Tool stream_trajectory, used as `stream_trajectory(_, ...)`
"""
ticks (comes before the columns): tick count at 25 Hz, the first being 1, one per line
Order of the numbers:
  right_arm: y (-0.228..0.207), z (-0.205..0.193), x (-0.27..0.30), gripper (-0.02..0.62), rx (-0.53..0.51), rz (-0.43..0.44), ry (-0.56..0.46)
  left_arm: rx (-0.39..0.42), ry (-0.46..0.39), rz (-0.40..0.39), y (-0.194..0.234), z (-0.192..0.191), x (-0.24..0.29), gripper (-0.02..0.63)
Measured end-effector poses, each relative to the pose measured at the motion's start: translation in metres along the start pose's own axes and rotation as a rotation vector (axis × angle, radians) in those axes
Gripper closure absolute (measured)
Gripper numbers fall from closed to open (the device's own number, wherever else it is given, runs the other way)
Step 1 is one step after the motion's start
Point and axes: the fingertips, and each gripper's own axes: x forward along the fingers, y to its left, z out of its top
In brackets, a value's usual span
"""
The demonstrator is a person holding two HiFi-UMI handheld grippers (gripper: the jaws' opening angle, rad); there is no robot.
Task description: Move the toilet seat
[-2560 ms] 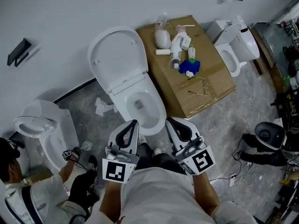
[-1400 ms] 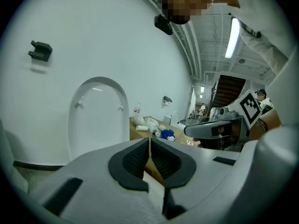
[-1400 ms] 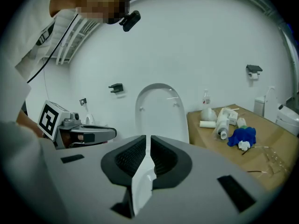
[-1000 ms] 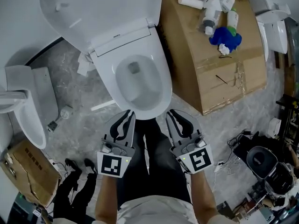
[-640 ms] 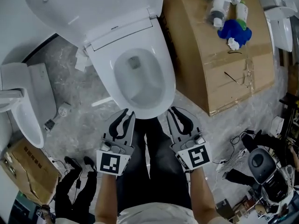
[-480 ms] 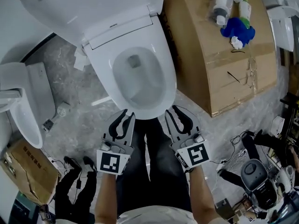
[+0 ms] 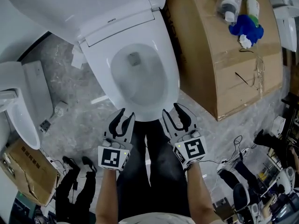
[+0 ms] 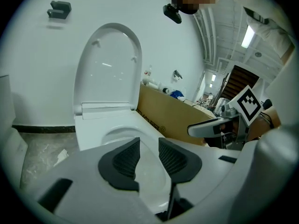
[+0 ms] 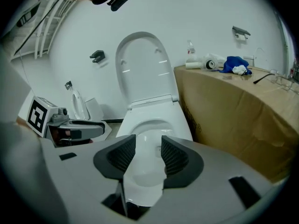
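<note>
Toilet [image 7: 164, 50]: white, centre of the head view, bowl open and uncovered. Stands on a grey marbled floor [image 7: 70, 125].

Toilet seat [image 7: 70, 3]: raised, standing upright at the back of the bowl against the white wall, hinge end down. Neither tool touches it; both are well apart from it, at the opposite end of the bowl.

Cardboard box [image 7: 219, 64]: just beside the toilet on the right gripper's side, top face carrying small items.

Second toilet [image 7: 21, 101]: on the floor off to the left gripper's side.

Left tool [image 7: 127, 113]: at the front rim of the bowl, pointing towards it. Jaws part-way apart, have just been opening; released, nothing between the pads. Bowl visible through the gap.

Right tool [image 7: 171, 109]: beside the left one at the same front rim. Jaws likewise part-way apart, just been opening; released, pads bare.

Blue cloth [image 7: 245, 28]: on the box's far end, next to white bottles [image 7: 229, 3].
</note>
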Motion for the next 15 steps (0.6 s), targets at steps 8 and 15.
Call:
stream_trajectory(8, -0.012, -0.039, 0.016, 0.390, 0.055, -0.034, 0.067, -0.026, 0.065, 0.015, 0.014, -0.037, 0.009, 0.451)
stream_trajectory(15, -0.020, -0.066, 0.024, 0.347, 0.086, -0.062, 0.118, -0.053, 0.126, 0.033, 0.024, -0.066, 0.013, 0.412)
